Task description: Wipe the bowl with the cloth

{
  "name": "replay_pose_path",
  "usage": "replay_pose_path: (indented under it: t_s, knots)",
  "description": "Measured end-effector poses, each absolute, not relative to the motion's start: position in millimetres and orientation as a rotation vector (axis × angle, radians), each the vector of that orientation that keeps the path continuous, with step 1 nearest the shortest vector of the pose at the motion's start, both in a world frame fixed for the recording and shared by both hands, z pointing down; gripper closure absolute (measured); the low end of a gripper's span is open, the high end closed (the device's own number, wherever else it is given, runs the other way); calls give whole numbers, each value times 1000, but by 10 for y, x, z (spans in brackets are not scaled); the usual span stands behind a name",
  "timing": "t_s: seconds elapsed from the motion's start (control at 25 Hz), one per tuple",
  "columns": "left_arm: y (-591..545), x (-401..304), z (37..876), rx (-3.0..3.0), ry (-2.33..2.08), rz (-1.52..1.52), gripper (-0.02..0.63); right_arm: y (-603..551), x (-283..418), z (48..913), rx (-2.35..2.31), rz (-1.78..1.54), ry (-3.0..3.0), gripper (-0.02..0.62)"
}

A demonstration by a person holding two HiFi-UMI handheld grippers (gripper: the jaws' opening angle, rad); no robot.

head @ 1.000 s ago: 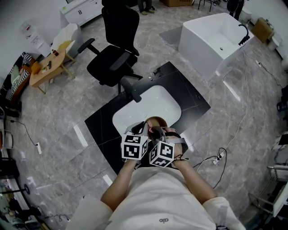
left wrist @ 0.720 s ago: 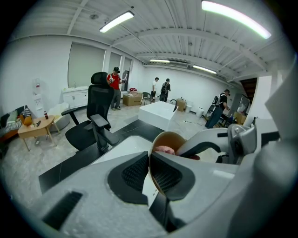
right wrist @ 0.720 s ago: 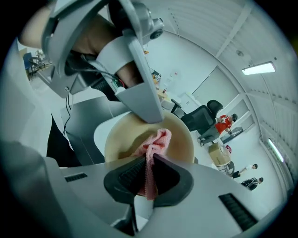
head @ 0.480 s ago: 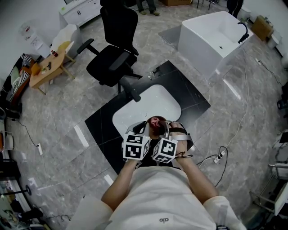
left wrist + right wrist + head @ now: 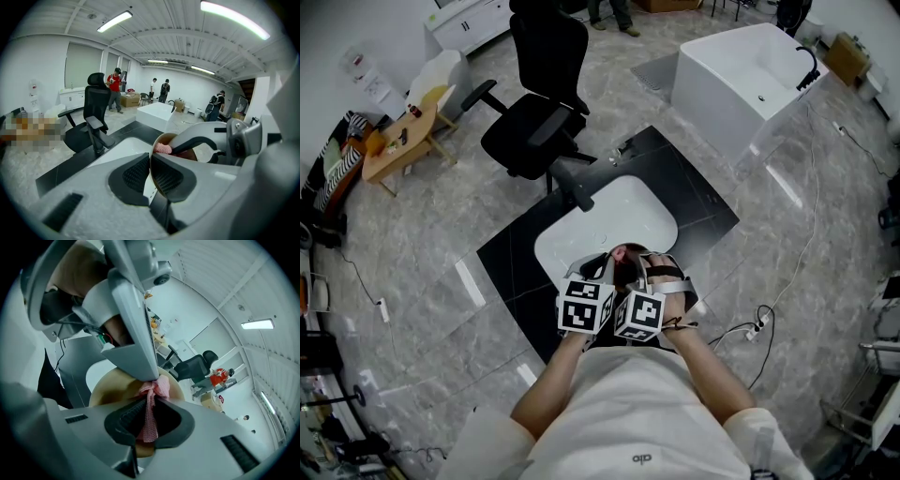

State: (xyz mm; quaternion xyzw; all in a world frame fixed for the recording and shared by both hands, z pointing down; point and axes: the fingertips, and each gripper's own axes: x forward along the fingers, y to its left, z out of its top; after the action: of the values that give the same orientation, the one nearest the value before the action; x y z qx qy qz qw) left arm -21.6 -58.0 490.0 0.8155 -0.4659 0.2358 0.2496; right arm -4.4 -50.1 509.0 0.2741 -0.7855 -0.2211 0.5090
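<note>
Hovering over the near end of the white sink [image 5: 609, 220], both tools are bunched together just in front of the person's chest, marker cubes side by side. The left tool [image 5: 151, 159] is clamped tight on the rim of the tan bowl [image 5: 112, 384], one pad inside the wall and one outside, so the bowl hangs in the air, tilted, above the basin. And the right tool [image 5: 149, 401] is pinched on the pink cloth [image 5: 151, 423], the mesh fabric squeezed between its pads. A bunched wad pokes out past the tips, down inside the bowl and right by the left tool's tip. In the left gripper view that pink wad peeks over the rim, with the right tool reaching in from the right. The sink sits in a black desk [image 5: 675, 183] with a black tap [image 5: 572, 187] at its far edge. A black office chair [image 5: 534, 122] stands beyond on the grey marble floor [image 5: 412, 244].
</note>
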Motion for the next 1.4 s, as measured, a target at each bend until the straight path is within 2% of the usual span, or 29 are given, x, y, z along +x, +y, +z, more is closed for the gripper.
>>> replay_pose_path:
  t_s: [0.8,1.4]
  knots:
    - [-590,-318,4961,2179,-1290,624,580,-282,16,5283,590,-403,-1918,566]
    - [-444,-293,4994,2179,-1268,667,581,-433,-54,5052,689,-558,-1906,566]
